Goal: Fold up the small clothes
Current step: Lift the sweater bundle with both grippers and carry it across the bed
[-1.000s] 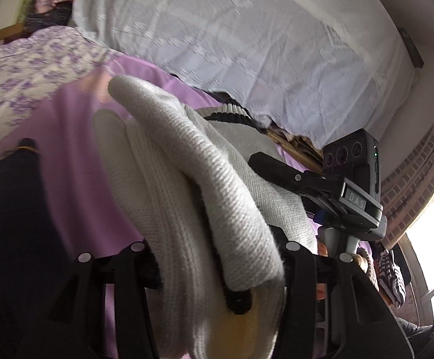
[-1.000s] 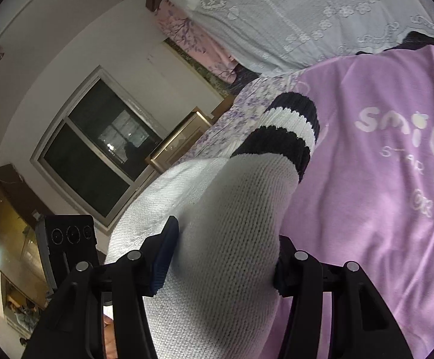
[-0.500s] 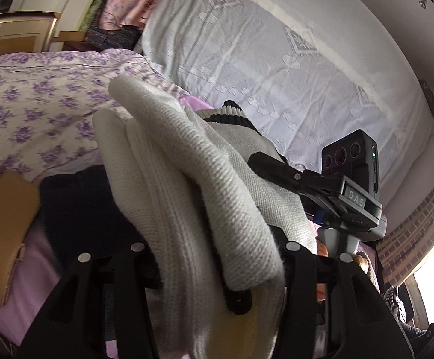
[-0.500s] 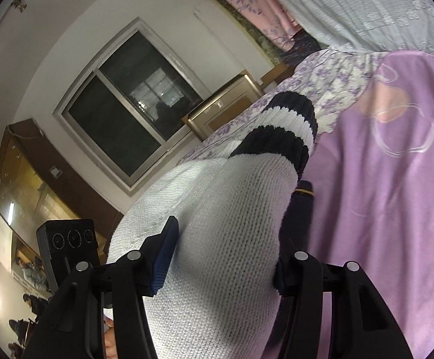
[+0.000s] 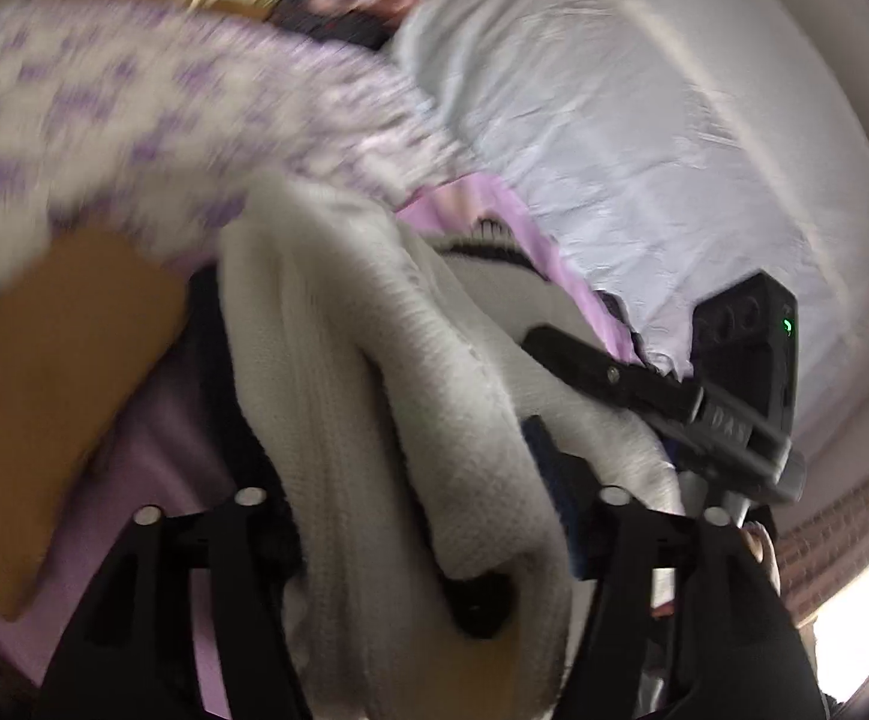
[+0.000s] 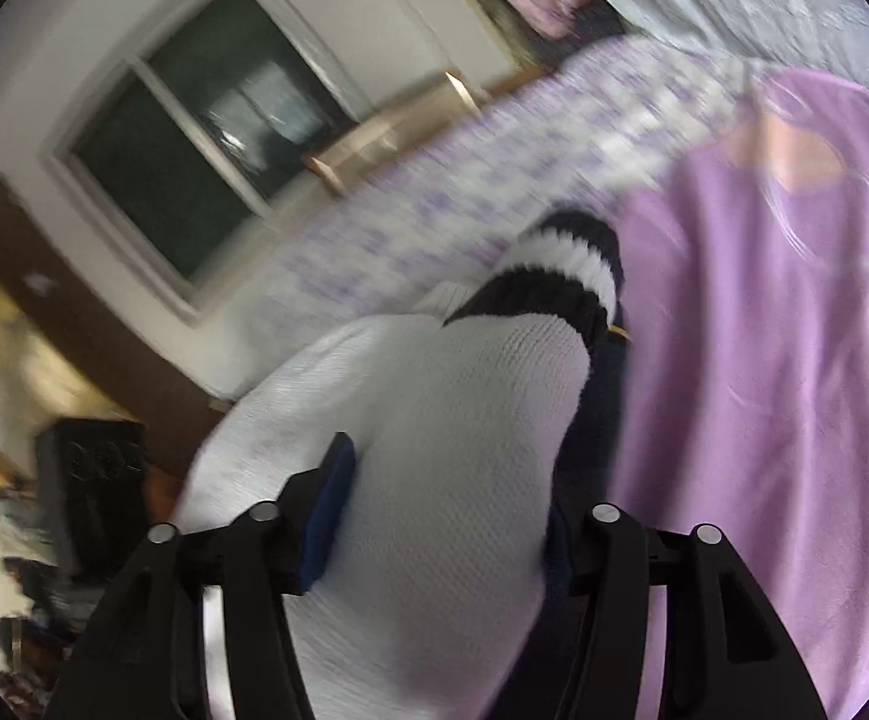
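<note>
A white knit sock (image 5: 374,396) with a black-and-white striped cuff (image 6: 560,276) is held in the air between both grippers. My left gripper (image 5: 428,510) is shut on the sock's folded white end, which bulges up between the fingers. My right gripper (image 6: 440,510) is shut on the sock's other part, with the cuff pointing away from the camera. The right gripper also shows in the left wrist view (image 5: 662,396), close beside the sock. Both views are blurred by motion.
Below lies a purple T-shirt (image 6: 782,324) on a bed with a purple-flowered sheet (image 5: 104,108). A dark garment (image 6: 602,396) and a tan patch (image 5: 44,384) lie under the sock. A white lace cover (image 5: 644,120) is behind; a window (image 6: 212,138) is on the wall.
Both grippers have swung together with the sock still held. The flowered sheet and tan patch have come further into the left view. The window has grown larger in the right view.
</note>
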The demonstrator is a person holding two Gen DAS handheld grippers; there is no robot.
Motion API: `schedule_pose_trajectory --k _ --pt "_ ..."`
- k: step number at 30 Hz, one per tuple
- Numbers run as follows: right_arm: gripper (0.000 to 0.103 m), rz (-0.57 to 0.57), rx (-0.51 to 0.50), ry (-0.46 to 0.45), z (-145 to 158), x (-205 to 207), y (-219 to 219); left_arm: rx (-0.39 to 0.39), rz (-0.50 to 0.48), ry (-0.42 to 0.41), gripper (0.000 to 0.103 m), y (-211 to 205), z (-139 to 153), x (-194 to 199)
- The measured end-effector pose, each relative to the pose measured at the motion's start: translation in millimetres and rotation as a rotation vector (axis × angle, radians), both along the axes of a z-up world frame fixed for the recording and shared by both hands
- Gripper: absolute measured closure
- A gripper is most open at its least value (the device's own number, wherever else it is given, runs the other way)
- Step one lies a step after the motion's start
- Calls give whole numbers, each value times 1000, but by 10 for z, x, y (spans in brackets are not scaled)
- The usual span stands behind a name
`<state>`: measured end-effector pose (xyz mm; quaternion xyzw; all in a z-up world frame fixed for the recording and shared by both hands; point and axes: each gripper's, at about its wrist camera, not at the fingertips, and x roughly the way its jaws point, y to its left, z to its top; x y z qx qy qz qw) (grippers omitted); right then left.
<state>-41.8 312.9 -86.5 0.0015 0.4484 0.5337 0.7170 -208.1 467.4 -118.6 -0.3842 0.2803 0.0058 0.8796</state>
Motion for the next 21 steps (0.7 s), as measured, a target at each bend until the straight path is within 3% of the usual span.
schedule_pose_trajectory --k 3,7,12,18,21 --pt "26 -10 78 85 -230 133 -91 -22 -2 -62 41 25 -89 -38" --pt "21 -12 107 95 -318 173 -121 78 25 -56 39 -127 -44 -35" --pt "15 -35 113 123 -357 214 -147 66 41 -61 38 -111 -65 -59" --pt "11 -73 87 206 -340 239 -298 103 103 3 35 -237 58 -84" --pt "6 -91 71 159 -218 139 -483 148 164 55 31 -338 140 -143"
